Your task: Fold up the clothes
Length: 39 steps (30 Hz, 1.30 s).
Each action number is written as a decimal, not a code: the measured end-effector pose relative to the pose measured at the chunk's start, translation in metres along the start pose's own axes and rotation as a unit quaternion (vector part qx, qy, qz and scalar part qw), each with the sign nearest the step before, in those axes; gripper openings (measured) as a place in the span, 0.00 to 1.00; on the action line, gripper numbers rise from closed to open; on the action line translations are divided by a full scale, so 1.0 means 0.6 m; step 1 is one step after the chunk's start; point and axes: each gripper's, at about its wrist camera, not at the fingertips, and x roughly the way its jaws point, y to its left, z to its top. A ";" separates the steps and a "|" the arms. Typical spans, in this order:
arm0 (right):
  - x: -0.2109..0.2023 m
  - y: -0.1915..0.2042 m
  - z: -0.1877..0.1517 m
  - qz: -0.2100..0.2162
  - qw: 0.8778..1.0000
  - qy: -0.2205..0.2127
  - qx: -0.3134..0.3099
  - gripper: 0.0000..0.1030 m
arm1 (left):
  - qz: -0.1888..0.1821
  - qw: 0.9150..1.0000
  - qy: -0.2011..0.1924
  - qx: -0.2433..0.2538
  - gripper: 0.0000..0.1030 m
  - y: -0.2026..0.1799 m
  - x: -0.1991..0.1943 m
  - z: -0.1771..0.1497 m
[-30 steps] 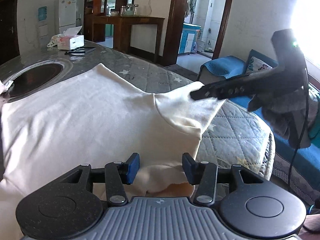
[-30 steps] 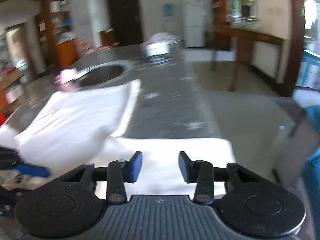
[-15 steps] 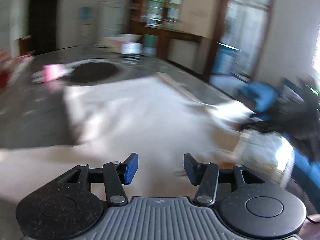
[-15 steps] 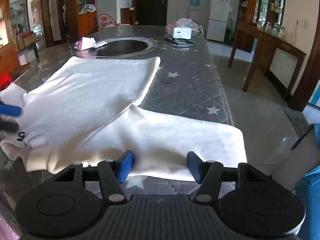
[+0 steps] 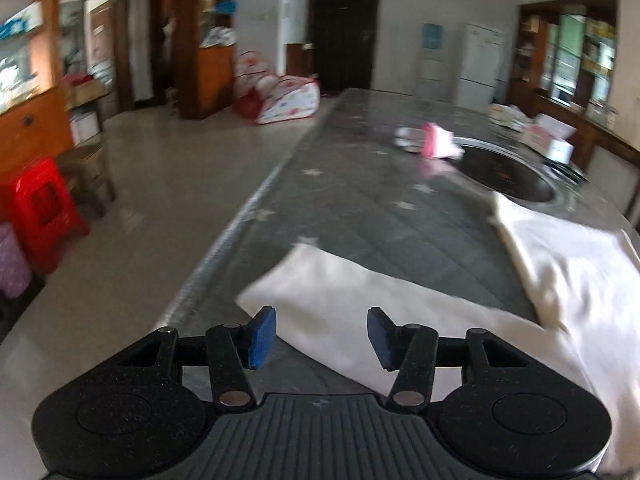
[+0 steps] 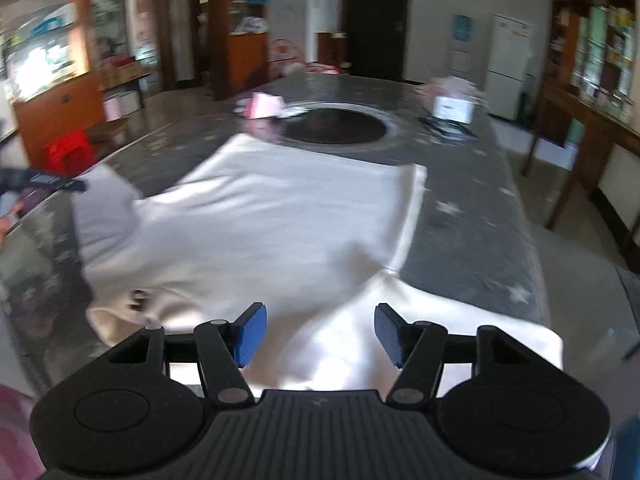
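Both tongs, left gripper (image 5: 322, 336) and right gripper (image 6: 320, 334), have let go and hang open over the white top (image 6: 272, 224), now lying flat.

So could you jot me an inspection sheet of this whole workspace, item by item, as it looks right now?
Surface: long grey quilted table with star marks and a dark round recess.
Job's things: cream long-sleeved top spread flat, one sleeve stretched out to the side.
Clutter: pink cloth by the recess; tissue box on the far end.
Grippers: left gripper open above the sleeve; right gripper open over the top's other sleeve; neither holds fabric.
Cables: nothing seen.
Surroundings: white fridge, dark door, wooden shelving, red plastic stool on the floor.
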 end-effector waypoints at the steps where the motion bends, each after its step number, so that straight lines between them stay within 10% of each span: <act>1: 0.003 0.009 0.003 0.010 1.000 0.002 -0.009 0.59 | 0.008 1.000 0.002 -0.008 0.52 0.005 0.008 0.005; 5: 0.012 0.047 0.013 0.058 0.997 0.012 -0.045 0.59 | 0.017 1.000 0.003 -0.015 0.49 0.016 0.025 0.008; 12: 0.026 0.124 0.020 0.135 0.984 0.032 -0.114 0.59 | 0.011 1.000 -0.001 -0.020 0.08 0.024 0.035 0.006; 18: 0.046 0.189 0.016 0.153 0.973 0.032 -0.172 0.56 | 0.030 0.999 -0.005 -0.043 0.06 0.036 0.035 0.007; 25: 0.064 0.231 0.013 0.167 0.964 0.028 -0.202 0.10 | 0.060 0.996 -0.011 -0.064 0.05 0.061 0.035 0.010; 39: 0.051 0.228 0.010 0.225 0.953 0.021 -0.202 0.21 | 0.082 0.993 -0.006 -0.088 0.05 0.121 0.026 0.002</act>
